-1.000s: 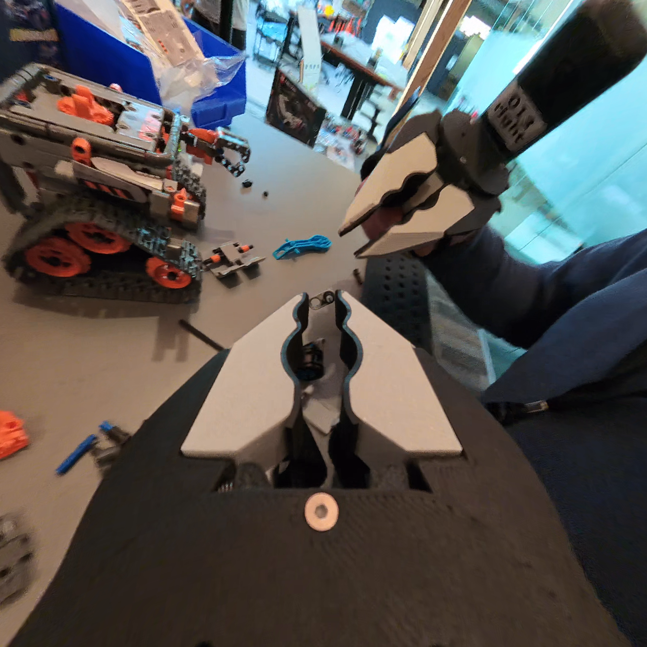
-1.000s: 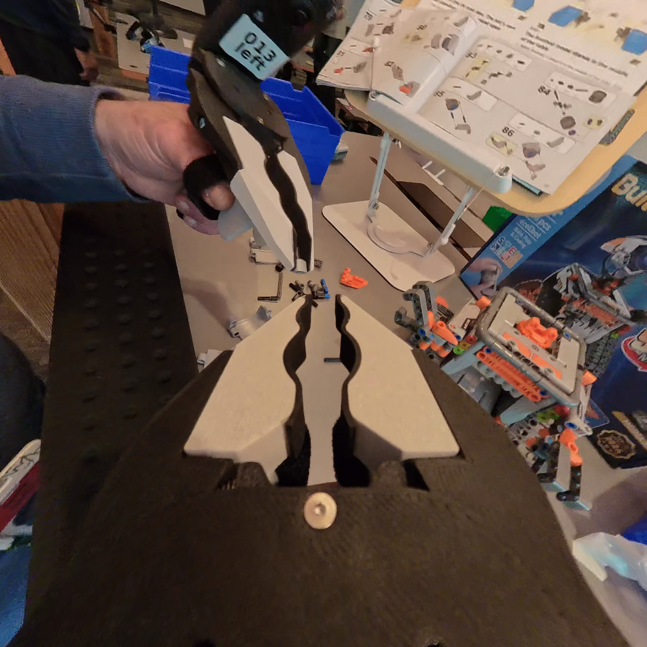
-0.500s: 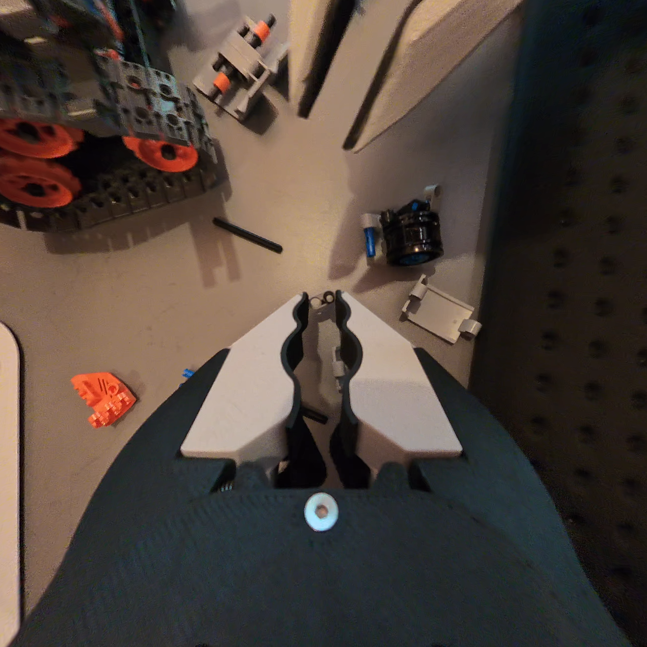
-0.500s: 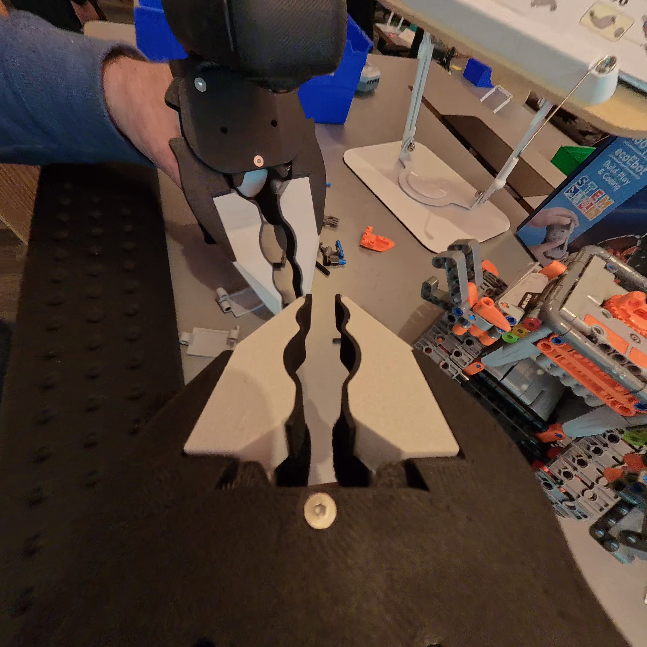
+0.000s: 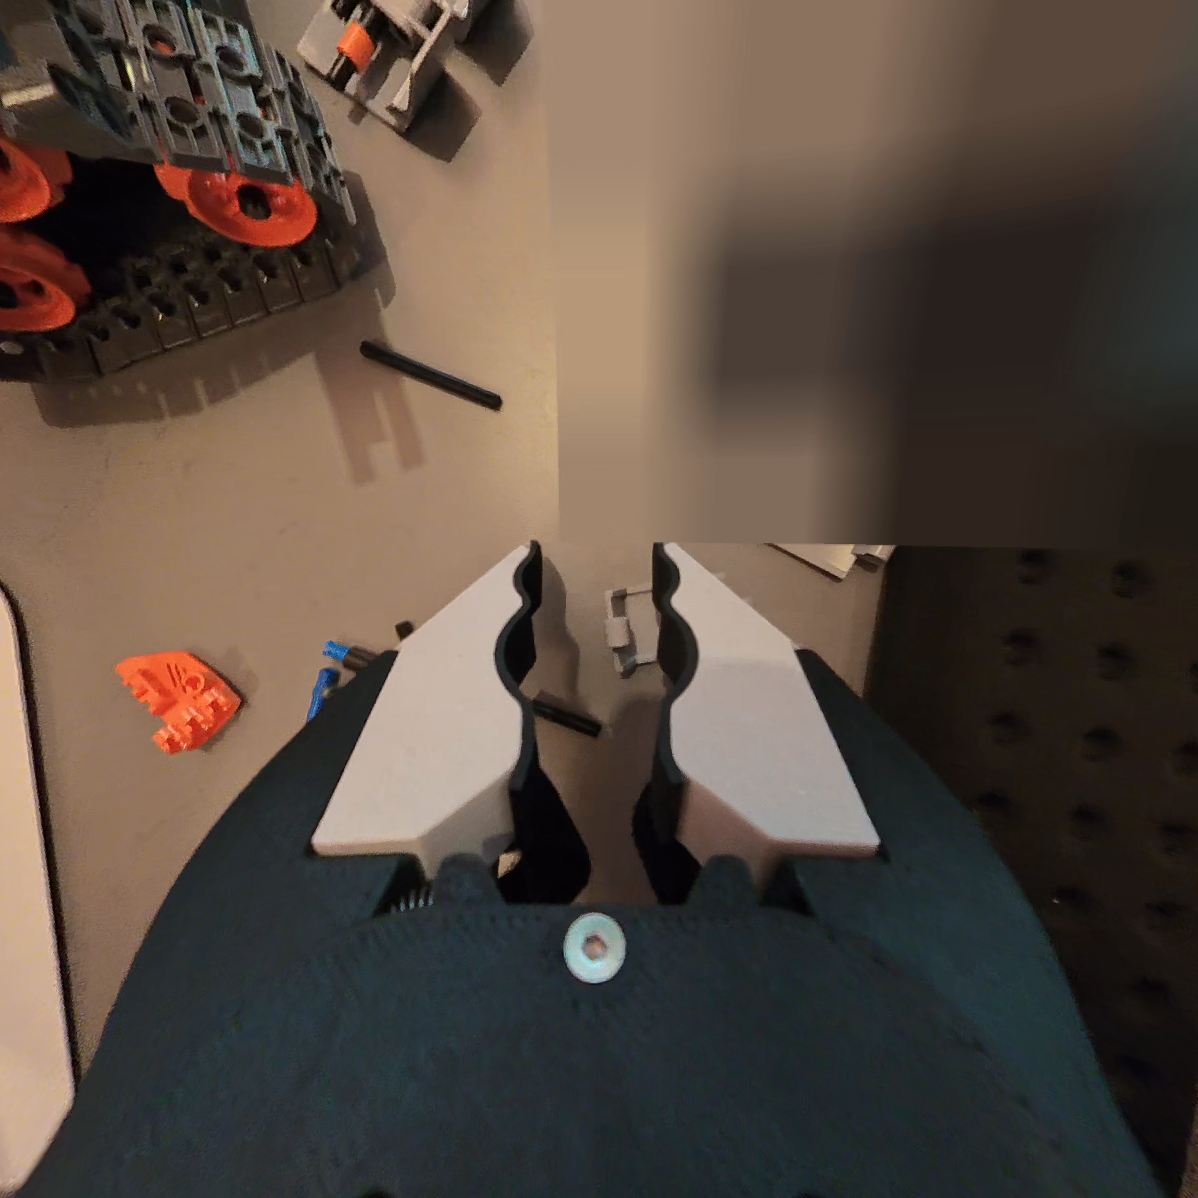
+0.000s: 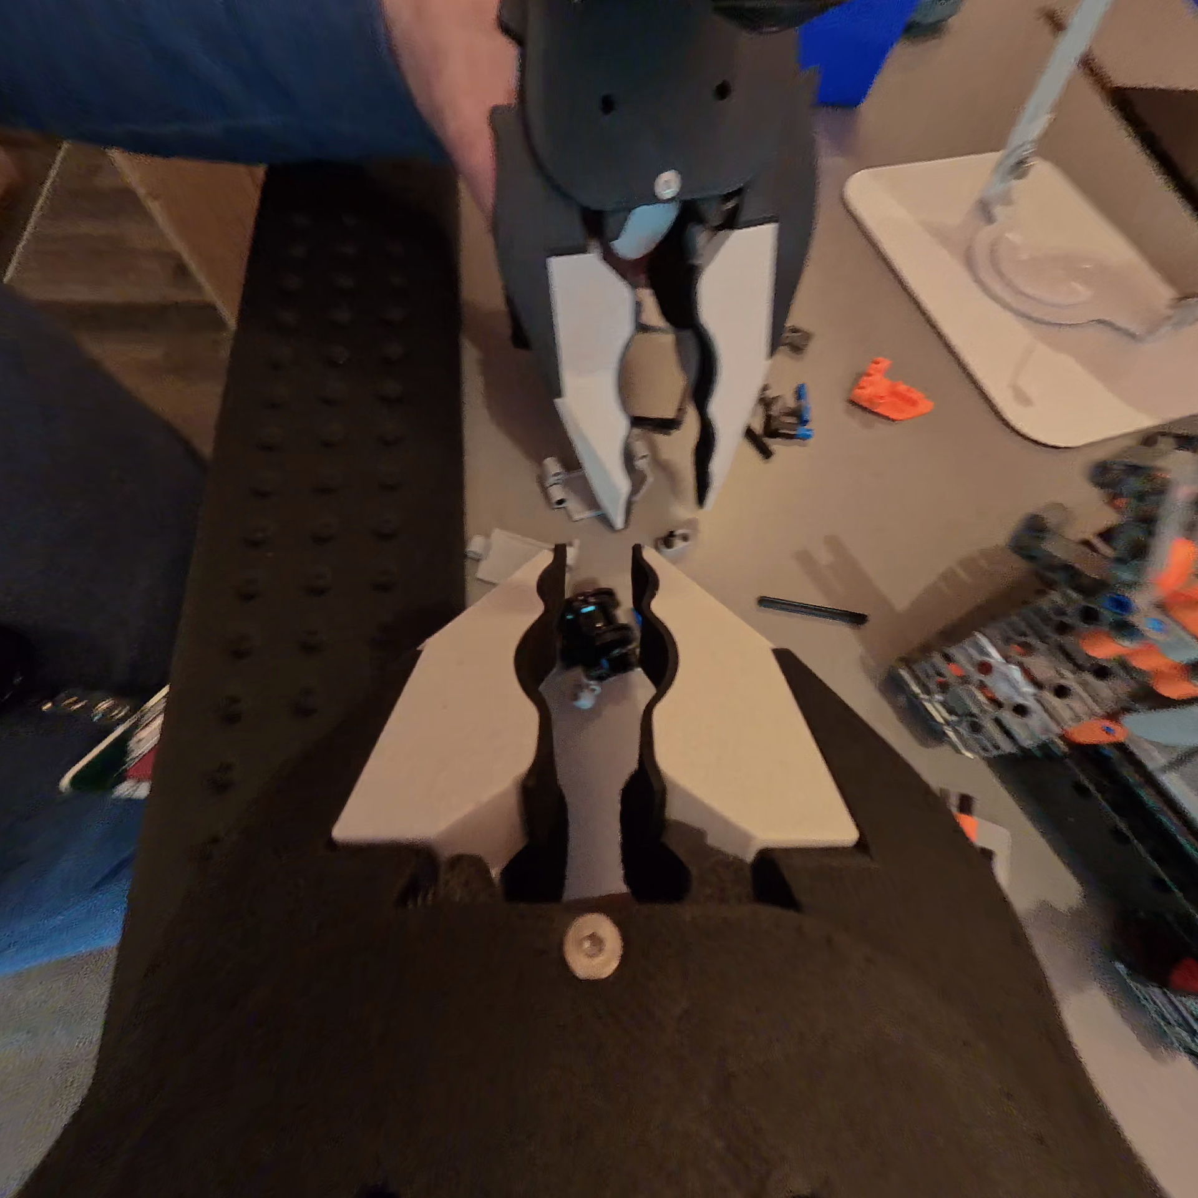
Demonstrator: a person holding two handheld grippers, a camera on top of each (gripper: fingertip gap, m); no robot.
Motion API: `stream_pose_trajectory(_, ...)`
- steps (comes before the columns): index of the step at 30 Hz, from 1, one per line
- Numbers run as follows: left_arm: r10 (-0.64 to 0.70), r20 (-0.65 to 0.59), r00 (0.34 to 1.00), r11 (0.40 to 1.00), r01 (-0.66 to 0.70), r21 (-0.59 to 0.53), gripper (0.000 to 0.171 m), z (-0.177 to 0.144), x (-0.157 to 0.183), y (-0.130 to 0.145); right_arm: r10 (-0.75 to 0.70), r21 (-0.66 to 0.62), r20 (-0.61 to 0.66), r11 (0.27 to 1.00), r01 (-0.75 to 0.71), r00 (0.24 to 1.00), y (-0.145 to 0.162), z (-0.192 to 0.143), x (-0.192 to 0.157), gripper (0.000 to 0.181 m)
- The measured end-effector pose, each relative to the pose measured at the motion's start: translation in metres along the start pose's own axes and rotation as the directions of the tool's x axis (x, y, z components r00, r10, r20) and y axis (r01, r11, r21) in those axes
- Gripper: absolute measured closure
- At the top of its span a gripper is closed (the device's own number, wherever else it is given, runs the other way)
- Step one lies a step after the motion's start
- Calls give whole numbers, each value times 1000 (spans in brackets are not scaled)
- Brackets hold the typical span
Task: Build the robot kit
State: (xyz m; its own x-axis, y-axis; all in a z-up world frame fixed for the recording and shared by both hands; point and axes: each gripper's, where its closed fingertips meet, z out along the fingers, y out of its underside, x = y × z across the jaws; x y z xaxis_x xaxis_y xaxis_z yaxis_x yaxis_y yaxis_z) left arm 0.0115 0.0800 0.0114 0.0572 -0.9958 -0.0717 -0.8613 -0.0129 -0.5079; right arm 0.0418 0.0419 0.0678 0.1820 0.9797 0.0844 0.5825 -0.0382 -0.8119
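My left gripper is open wide and points down at the grey table. A grey hinged panel and a short black pin lie between its fingers. In the right wrist view the left gripper hangs tips-down over a grey hinged panel, held by a hand. My right gripper is open. A small black wheel part with blue pins sits between its fingers, close to the right one. I cannot tell whether it touches.
A grey tracked model with orange wheels stands on the table. A black axle, an orange piece, a small grey assembly and blue pins lie around it. A black studded mat and a white stand base border the area. My left gripper's tips are some 6 cm from the black axle. The right camera catches it too, in the right wrist view.
My left gripper has tilted down to the table, come closer to it and opened wider. My right gripper has moved forward, so the black wheel part now lies between its fingers.
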Motion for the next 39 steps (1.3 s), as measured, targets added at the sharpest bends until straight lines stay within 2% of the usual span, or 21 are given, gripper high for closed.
stream_pose_trajectory(4,-11,18,1000,1000,10,24,140,-4,2,0,-63,-102,42,993,67,997,8,15,-15,163)
stream_pose_trajectory(7,-20,9,1000,999,20,39,141,-9,6,0,-93,-205,36,974,98,995,19,27,-16,164)
stream_pose_trajectory(11,-20,1,1000,999,20,43,141,-12,7,3,-107,-268,20,957,108,994,28,35,-12,167)
stream_pose_trajectory(15,-26,-12,1000,999,26,34,142,-12,9,9,-108,-253,22,961,110,994,28,40,-13,176)
stream_pose_trajectory(29,-2,-51,999,1000,2,-2,150,-11,15,22,-44,-124,52,991,51,998,7,29,-3,177)
stream_pose_trajectory(39,9,-89,996,1000,-11,-19,150,-18,21,33,-21,-49,64,999,24,998,-8,20,6,176)
